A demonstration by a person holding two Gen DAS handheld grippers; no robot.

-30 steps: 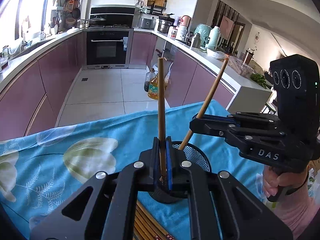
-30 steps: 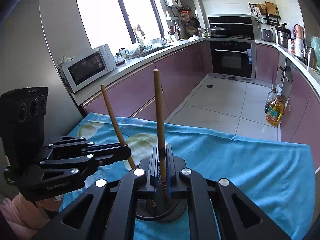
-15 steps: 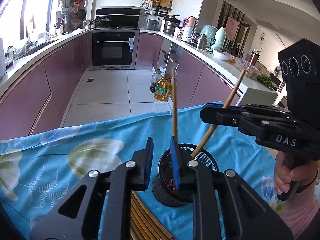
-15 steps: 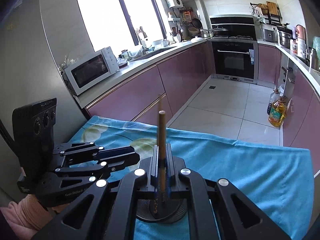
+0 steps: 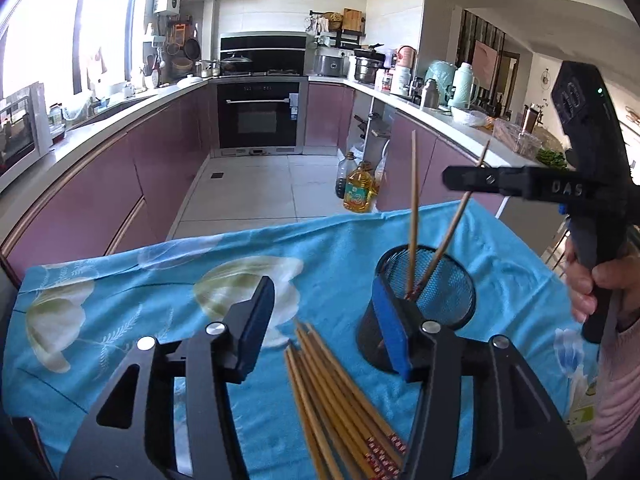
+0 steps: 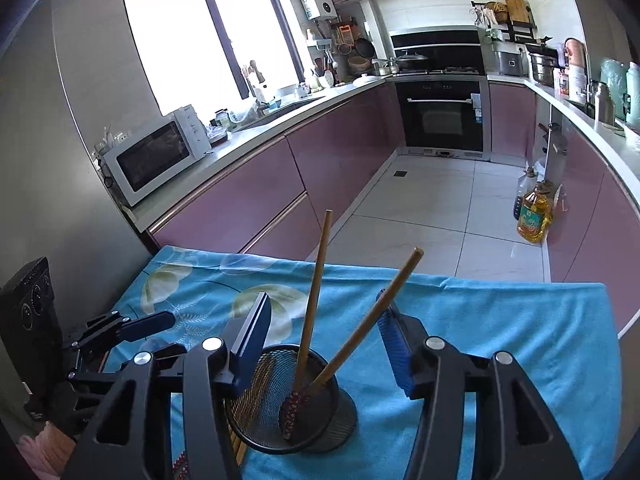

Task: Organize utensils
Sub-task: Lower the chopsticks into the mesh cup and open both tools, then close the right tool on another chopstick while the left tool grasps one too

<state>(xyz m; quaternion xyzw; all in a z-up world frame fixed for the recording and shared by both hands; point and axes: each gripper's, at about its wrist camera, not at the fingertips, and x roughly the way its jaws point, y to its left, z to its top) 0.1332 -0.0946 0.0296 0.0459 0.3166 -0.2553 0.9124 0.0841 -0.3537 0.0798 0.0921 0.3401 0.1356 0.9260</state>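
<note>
Chopsticks (image 6: 316, 304) in holder (image 6: 292, 408), apparently between right tool (image 6: 324, 344) jaws

Light source: daylight through window (image 6: 208, 40), upper left in both views
Exposure: panes blown out white, no detail beyond glass
Room: bright, even; countertop (image 6: 256, 128) and floor tiles (image 6: 432, 208) lit
Shadows: soft, faint on tablecloth (image 5: 340, 240)
Distortion: strong fisheye, counters bow, dark vignette in corners
Focus: mostly sharp; slight softness at frame edges
</note>
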